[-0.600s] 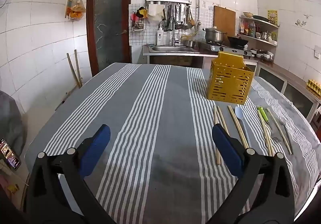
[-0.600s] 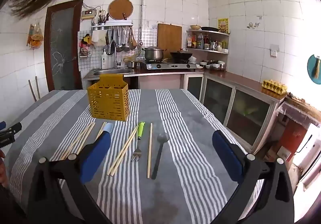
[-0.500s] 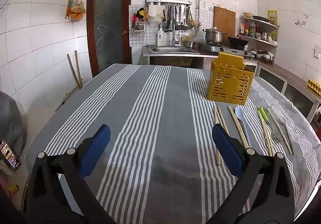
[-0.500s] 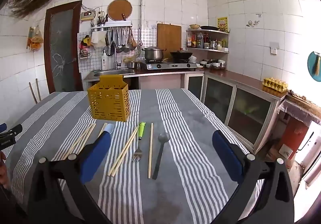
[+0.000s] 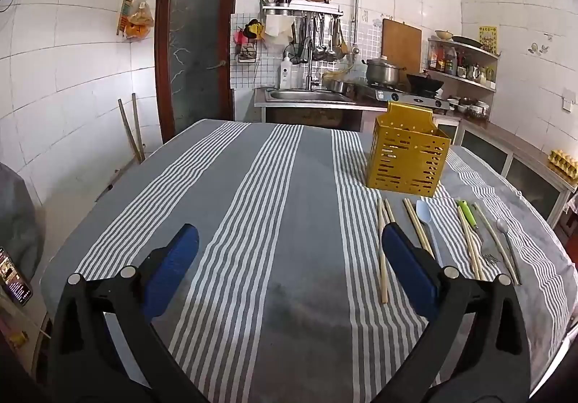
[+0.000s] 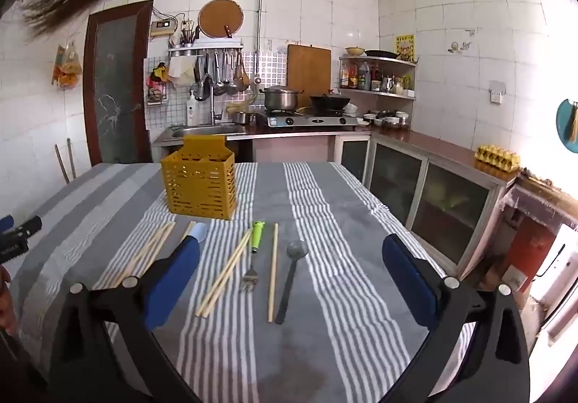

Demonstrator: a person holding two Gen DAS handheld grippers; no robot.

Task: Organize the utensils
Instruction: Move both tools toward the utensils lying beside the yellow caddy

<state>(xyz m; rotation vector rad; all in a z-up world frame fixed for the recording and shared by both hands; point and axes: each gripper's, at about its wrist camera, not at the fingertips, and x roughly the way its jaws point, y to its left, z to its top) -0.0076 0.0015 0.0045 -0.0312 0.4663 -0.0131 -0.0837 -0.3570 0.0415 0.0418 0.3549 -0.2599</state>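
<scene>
A worktop covered by a grey cloth with white stripes [image 6: 325, 240] carries a yellow perforated plastic utensil basket [image 6: 200, 188], which stands upright toward the far edge. In front of the basket, loose utensils lie flat in a row, all with their long axes running roughly from the near edge toward the far edge.

In the right wrist view, from left to right: a pair of pale wooden chopsticks [image 6: 146, 253] slanting left toward the near edge; a light-blue spoon [image 6: 199, 231] whose bowl points at the basket, its handle hidden behind a finger; another pair of wooden chopsticks [image 6: 225, 274], also slanted; a metal fork with a green handle [image 6: 253, 255], handle toward the basket and tines toward the near edge; a single wooden chopstick [image 6: 272, 271], nearly straight; and a dark metal spoon [image 6: 292, 274], bowl toward the basket, just beside that chopstick.

The right gripper [image 6: 290, 280] hovers above the near end of this row, its blue-padded fingers spread wide and empty. The left gripper [image 5: 289, 269] hangs over bare cloth to the left of the utensils, fingers likewise spread wide, holding nothing.
</scene>
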